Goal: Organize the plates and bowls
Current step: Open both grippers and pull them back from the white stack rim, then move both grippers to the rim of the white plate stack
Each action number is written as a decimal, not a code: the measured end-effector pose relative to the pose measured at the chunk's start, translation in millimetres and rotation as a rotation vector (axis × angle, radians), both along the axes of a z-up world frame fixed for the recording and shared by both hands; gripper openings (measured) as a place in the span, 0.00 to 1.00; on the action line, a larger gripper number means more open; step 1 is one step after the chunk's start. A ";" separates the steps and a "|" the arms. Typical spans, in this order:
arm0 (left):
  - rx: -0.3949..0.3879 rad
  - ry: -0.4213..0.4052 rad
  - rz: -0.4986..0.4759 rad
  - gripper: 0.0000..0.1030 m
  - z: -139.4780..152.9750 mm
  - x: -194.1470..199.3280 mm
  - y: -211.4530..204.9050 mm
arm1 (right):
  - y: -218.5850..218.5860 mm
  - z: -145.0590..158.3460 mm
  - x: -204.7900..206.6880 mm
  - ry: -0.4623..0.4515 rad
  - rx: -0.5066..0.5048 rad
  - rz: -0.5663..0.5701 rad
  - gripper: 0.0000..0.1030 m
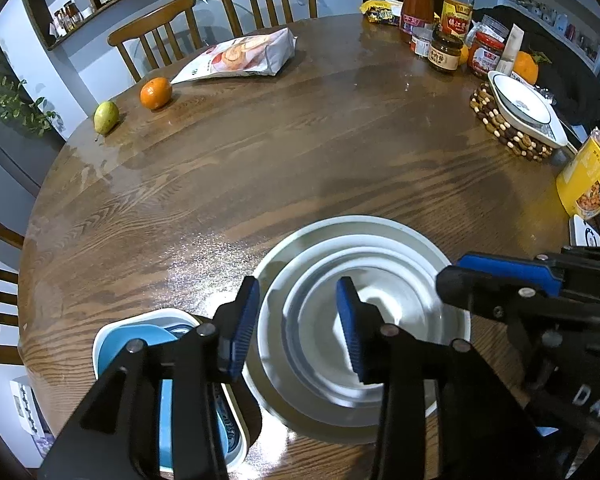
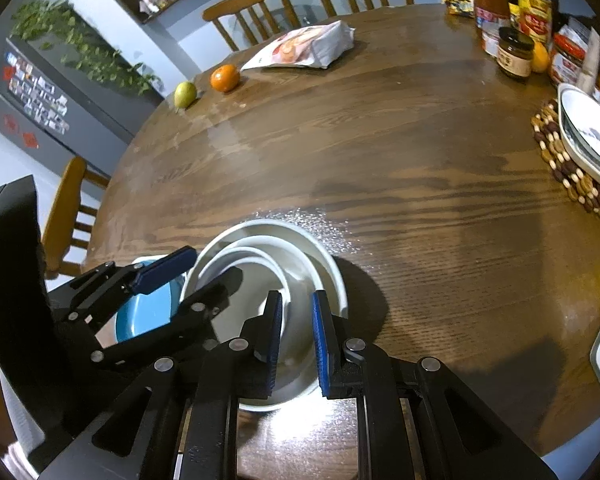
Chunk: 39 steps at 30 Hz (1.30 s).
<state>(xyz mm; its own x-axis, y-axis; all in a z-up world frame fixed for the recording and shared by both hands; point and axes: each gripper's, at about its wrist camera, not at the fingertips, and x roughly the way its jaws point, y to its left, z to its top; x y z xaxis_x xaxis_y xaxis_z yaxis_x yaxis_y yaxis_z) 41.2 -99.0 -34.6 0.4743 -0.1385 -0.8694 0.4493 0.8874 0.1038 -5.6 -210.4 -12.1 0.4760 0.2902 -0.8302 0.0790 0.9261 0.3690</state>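
- While a nest of white bowls [image 1: 360, 320] already sits gathered at the near edge of the table [image 1: 300, 152], the sorting looks about half done, as I judge it: several white pieces are stacked one inside another on a wider white plate [image 1: 300, 240].
- Left gripper [image 1: 298, 328]: its fingers [image 1: 242, 320] are spread, straddling the left rim of the white stack. One pad stands outside the rim and the other over the inside, and neither pad can be seen pressing on it.
- Right gripper [image 2: 298, 344]: its fingers [image 2: 322, 340] are drawn close together over the near wall of the outer white bowl [image 2: 328, 264]. The wall runs up between the pads, so it looks like a pinch on that wall, though the contact itself is hard to see.
- Just to the left of the stack, a blue dish [image 1: 132, 344] lies in a white-rimmed dish [image 1: 108, 328], partly hidden under the left gripper. That pair seems grouped already.
- Still left, by my reading: a white dish with a dark rim line [image 1: 520, 104] sits on a beaded trivet [image 1: 496, 124] at the far right, well apart from the stack, beside the jars and bottles [image 1: 444, 20].
- An orange [image 1: 156, 92], a pear [image 1: 106, 117] and a food bag [image 1: 240, 58] on the far left are no part of the job.
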 end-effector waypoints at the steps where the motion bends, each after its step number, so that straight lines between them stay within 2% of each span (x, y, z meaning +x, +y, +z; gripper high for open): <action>1: -0.002 -0.001 0.007 0.49 0.8 0.7 1.1 | -2.3 -1.2 -0.5 0.001 0.005 -0.009 0.14; 2: -0.005 -0.004 0.013 0.56 1.9 1.4 2.9 | -5.1 -1.8 -1.8 0.001 0.009 -0.017 0.16; 4: -0.015 -0.013 0.029 0.62 4.8 2.2 6.6 | -10.7 -2.7 -5.3 0.001 0.017 -0.030 0.35; 6: -0.021 -0.017 0.046 0.68 7.4 3.9 10.8 | -14.1 -3.1 -7.8 0.000 0.021 -0.041 0.44; 8: -0.023 -0.022 0.060 0.73 9.0 5.1 14.1 | -16.6 -2.3 -10.2 -0.005 0.027 -0.051 0.46; 14: -0.050 0.001 0.104 0.79 14.4 7.7 30.4 | -25.8 -2.2 -13.0 -0.007 0.061 -0.066 0.51; 18: -0.106 0.053 0.132 0.80 19.3 9.2 45.0 | -34.4 -2.1 -17.3 -0.013 0.110 -0.081 0.53; 22: -0.167 0.113 0.162 0.82 23.8 7.8 58.0 | -42.6 -3.5 -21.2 -0.011 0.173 -0.087 0.63; 24: -0.174 0.124 0.179 0.89 26.2 6.1 62.4 | -46.0 -6.5 -22.1 0.003 0.196 -0.092 0.65; 25: -0.170 0.129 0.188 0.97 26.4 5.7 64.1 | -47.0 -9.3 -21.4 0.024 0.211 -0.089 0.66; 26: -0.164 0.129 0.202 0.99 26.5 5.0 66.2 | -48.0 -12.2 -21.3 0.039 0.226 -0.087 0.66; 29: -0.155 0.139 0.229 0.99 25.2 4.4 72.5 | -51.3 -17.7 -23.7 0.056 0.244 -0.092 0.67; 33: -0.182 0.176 0.254 0.99 22.5 3.9 80.2 | -57.2 -21.7 -27.9 0.064 0.256 -0.102 0.67; 39: -0.165 0.151 0.289 0.98 24.7 -0.1 85.2 | -61.2 -23.7 -33.4 0.058 0.233 -0.103 0.67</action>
